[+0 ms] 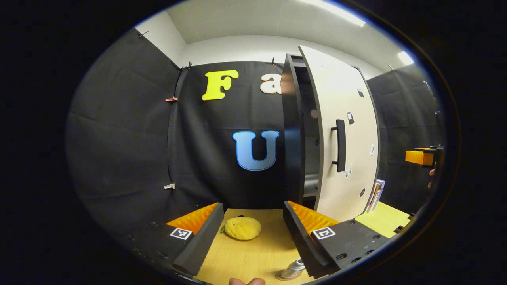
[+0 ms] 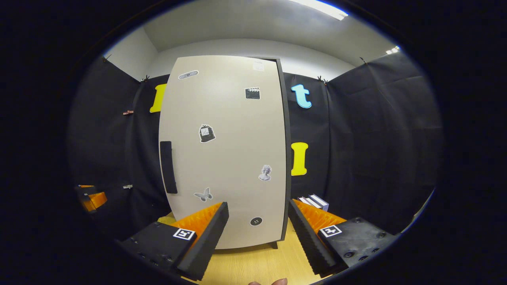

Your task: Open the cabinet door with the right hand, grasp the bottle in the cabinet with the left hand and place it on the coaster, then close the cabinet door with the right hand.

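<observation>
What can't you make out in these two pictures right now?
- Cabinet interior, left gripper view: the ajar cabinet door covers most of it.
- Bottle on the table, left gripper view: partly behind the left gripper.
- Books, right gripper view: too small to tell apart.

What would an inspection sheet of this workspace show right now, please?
Surface: wooden table, tidy.
Job's things: cabinet door ajar, handle free; bottle near the left gripper, apparently on the coaster.
Clutter: lemon-like toy; books beside the cabinet.
Grippers: left gripper open, empty; right gripper open, empty, facing the door.
Cables: nothing seen.
Surroundings: black cloth walls; ceiling lights.
</observation>
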Action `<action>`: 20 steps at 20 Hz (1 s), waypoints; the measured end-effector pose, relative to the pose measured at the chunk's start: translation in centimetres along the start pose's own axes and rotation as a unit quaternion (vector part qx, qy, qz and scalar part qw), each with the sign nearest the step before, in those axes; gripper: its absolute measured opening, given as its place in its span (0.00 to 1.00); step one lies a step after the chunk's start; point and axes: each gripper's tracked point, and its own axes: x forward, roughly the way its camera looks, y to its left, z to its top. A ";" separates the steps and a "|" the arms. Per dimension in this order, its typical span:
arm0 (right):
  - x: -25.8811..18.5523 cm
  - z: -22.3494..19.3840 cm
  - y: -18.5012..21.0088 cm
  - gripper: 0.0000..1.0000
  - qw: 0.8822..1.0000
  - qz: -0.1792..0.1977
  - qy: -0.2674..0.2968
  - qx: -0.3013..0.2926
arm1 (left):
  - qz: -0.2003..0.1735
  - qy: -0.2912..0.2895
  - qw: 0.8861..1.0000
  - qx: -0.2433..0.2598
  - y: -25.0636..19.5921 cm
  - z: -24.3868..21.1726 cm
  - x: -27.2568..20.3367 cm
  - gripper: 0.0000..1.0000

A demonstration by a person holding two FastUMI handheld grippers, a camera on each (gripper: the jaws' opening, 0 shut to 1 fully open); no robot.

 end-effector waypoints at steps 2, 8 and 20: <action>0.0 0.0 -0.1 0.98 1.000 -0.002 -0.001 -0.001 | 0.001 0.000 1.000 0.000 0.0 0.1 0.0 0.94; 0.0 -0.2 -0.2 0.98 1.000 -0.002 0.001 -0.005 | 0.002 0.000 1.000 0.004 0.0 0.1 0.1 0.95; 0.0 -0.1 -0.4 0.98 1.000 -0.004 0.001 -0.012 | -0.004 0.001 1.000 0.007 -0.8 0.1 0.4 0.95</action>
